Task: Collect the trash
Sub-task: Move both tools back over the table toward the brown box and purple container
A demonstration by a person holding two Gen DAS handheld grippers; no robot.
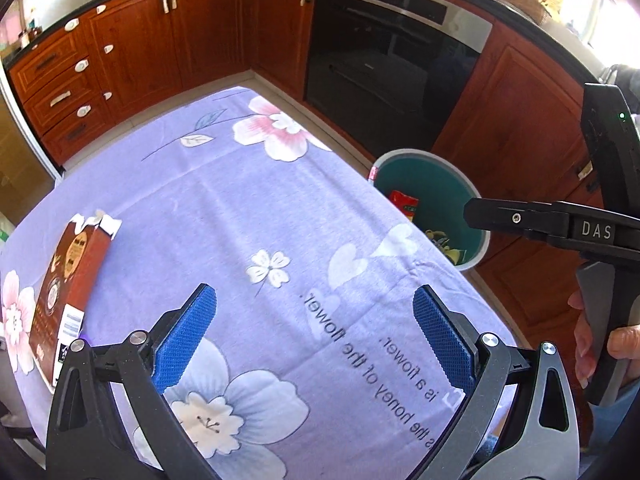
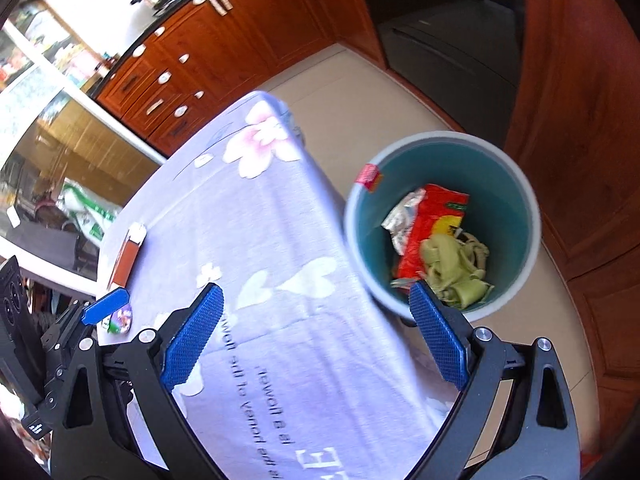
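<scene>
While open, right tongs [image 2: 316,300] beside bin [image 2: 532,216] (carton [image 1: 68,292] well apart).

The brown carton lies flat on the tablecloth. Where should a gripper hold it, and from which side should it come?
Probably best from above with the open left gripper, closing across the brown carton at its middle, on the two long edges. It lies flat on the tablecloth, so only those narrow sides seem to fit between the pads.

You face reddish-brown wooden kitchen cabinets [image 1: 132,40] and a black built-in oven [image 1: 384,60] (steel-trimmed), pale tiled floor [image 2: 332,80] below, bright daylight at right.
</scene>
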